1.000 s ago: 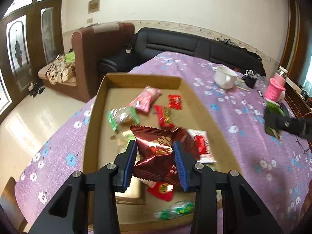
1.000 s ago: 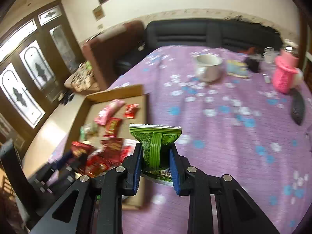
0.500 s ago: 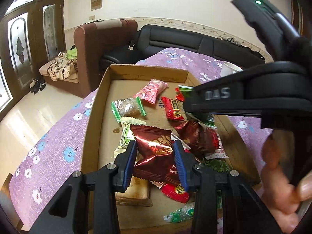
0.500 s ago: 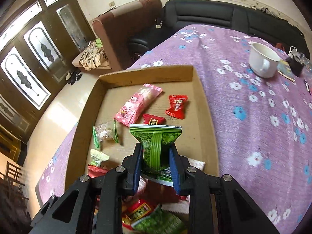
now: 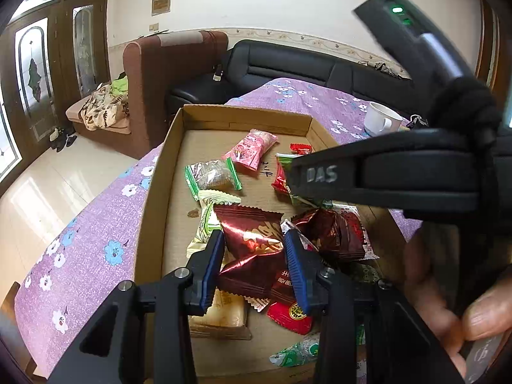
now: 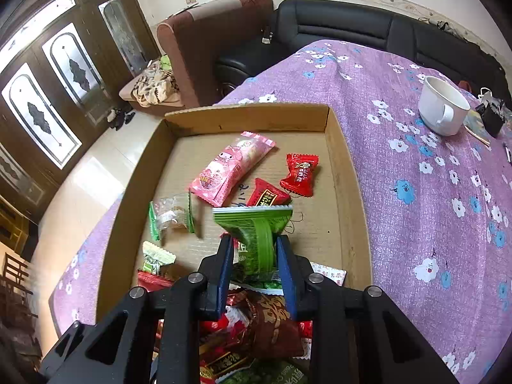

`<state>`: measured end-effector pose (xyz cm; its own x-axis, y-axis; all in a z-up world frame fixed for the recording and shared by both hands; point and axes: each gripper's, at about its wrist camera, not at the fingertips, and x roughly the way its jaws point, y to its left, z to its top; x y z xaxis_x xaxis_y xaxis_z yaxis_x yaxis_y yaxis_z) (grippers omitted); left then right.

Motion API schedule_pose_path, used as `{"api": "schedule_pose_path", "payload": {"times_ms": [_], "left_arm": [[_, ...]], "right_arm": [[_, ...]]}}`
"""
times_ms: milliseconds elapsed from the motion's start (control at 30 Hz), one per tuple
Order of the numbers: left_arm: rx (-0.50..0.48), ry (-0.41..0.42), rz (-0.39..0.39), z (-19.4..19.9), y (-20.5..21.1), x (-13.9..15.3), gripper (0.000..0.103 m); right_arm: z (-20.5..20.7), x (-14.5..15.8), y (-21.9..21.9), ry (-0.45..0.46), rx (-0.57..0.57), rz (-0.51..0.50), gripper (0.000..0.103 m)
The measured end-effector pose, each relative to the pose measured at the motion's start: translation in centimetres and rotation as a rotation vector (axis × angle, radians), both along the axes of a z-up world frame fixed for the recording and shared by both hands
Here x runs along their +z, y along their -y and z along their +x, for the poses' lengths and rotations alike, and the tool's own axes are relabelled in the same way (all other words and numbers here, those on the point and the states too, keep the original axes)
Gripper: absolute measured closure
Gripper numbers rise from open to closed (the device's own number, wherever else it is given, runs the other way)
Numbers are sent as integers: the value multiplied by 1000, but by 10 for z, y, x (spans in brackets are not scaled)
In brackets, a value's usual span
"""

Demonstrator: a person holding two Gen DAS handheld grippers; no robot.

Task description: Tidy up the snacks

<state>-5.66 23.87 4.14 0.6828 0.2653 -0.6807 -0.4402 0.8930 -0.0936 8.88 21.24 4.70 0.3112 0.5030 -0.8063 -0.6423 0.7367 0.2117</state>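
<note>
With the right gripper (image 6: 254,256) clamped on the green packet (image 6: 256,233) above the cardboard box (image 6: 339,147) and the left gripper (image 5: 252,252) pinching the maroon packet (image 5: 252,243), lower both before letting go, just ahead of each.

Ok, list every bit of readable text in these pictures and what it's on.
"DAS": on the side of the right gripper, seen from the left wrist view.
Snack wrappers in the cardboard box: printed characters, too small or blurred to read.
Handwritten marks on the box floor: illegible.
</note>
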Motion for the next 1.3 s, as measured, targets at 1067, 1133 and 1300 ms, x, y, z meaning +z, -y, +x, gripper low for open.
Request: {"api": "schedule_pose_path", "payload": {"times_ms": [1067,1133,1300], "left_arm": [[28,-19,90,1,9,3,27],[26,-20,104,2,12,3,22],[79,24,128,-12,13,11,12]], "right_arm": [[-99,17,184,245,-156,126,17],[-111,16,192,308,-148,120,12],[-115,7,194,369,-148,80,6]]}}
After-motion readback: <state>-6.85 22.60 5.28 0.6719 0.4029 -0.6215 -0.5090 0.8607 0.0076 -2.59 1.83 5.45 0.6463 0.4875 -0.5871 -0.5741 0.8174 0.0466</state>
